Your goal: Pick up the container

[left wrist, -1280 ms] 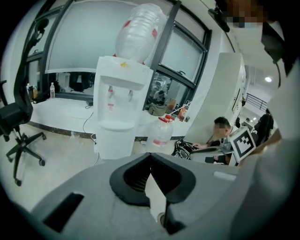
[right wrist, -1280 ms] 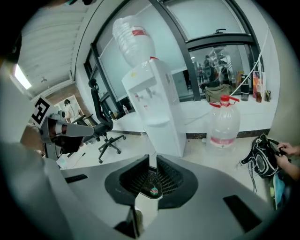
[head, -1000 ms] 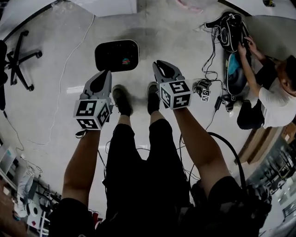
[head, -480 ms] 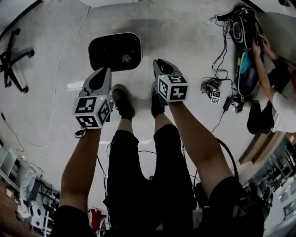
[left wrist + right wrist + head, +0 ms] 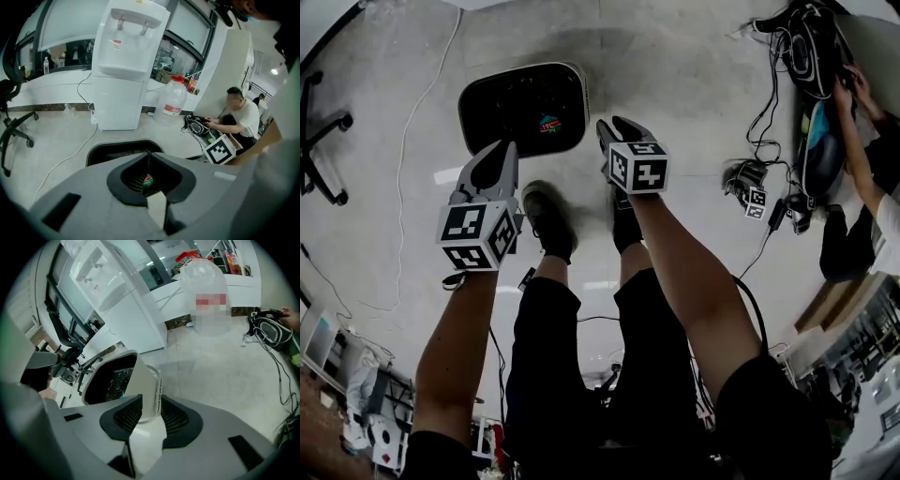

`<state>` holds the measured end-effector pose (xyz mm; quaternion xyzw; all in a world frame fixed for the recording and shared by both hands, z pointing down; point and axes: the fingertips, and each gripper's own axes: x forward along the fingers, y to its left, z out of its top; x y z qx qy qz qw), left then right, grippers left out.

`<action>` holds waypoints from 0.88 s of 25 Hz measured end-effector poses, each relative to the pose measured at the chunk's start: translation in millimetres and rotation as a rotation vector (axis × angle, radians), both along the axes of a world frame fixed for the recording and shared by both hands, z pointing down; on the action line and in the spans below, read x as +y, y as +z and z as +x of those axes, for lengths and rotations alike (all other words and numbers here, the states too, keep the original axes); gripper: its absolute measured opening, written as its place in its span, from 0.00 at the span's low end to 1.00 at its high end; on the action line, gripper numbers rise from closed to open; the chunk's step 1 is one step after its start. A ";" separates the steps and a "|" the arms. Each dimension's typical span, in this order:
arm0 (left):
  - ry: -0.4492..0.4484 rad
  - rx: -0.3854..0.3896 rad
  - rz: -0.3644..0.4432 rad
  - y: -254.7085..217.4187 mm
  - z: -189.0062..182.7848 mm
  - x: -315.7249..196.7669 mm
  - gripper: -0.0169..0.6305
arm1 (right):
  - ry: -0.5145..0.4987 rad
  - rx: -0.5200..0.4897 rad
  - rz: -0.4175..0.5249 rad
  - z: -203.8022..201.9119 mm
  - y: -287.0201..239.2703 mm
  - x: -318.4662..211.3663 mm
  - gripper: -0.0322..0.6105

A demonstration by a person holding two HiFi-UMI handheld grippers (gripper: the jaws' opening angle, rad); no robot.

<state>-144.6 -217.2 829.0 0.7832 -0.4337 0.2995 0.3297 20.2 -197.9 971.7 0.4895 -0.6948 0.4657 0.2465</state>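
Grey concrete floor (image 5: 694,84) of an office-type room, w/ a water dispenser (image 5: 124,65) at the far wall and a seated person (image 5: 239,117) off to the right. The container (image 5: 502,108), a black bin w/ a white rim, stands on the floor just ahead of the operator's shoes, open side up. Its long axis runs approx. left-to-right across the head view, slightly tilted. A small red-green item (image 5: 548,124) lies inside; can't tell what it is.

Key relation: the container sits ahead of and btwn the two tools, but not evenly.
- The left gripper (image 5: 504,150) hangs at the near long edge, around mid-length. Its jaws are together w/ nothing btwn them, and its own view looks past the tips into the bin.
- The right gripper (image 5: 616,127) is at the bin's right short end. Its jaws are apart, and in the right gripper view the white side wall (image 5: 146,380) stands in the gap, i.e. one jaw lines up inside the bin and the other outside.
- Whether the pads touch that wall yet can't be told; the head view gives no height.

Judgement: the right gripper is better placed for the pick, prob. by straddling that end wall and closing on it. The left one would need to open first to help.
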 end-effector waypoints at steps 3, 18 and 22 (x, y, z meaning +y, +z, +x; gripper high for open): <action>-0.009 -0.021 0.002 18.6 -5.3 0.7 0.05 | -0.001 -0.025 -0.012 -9.0 27.8 2.5 0.21; 0.018 0.012 0.021 55.4 0.2 -15.4 0.05 | -0.025 -0.187 -0.113 -33.1 111.8 10.5 0.21; 0.031 0.014 0.017 62.6 1.7 -13.9 0.05 | -0.071 -0.224 -0.150 -38.1 124.5 13.9 0.21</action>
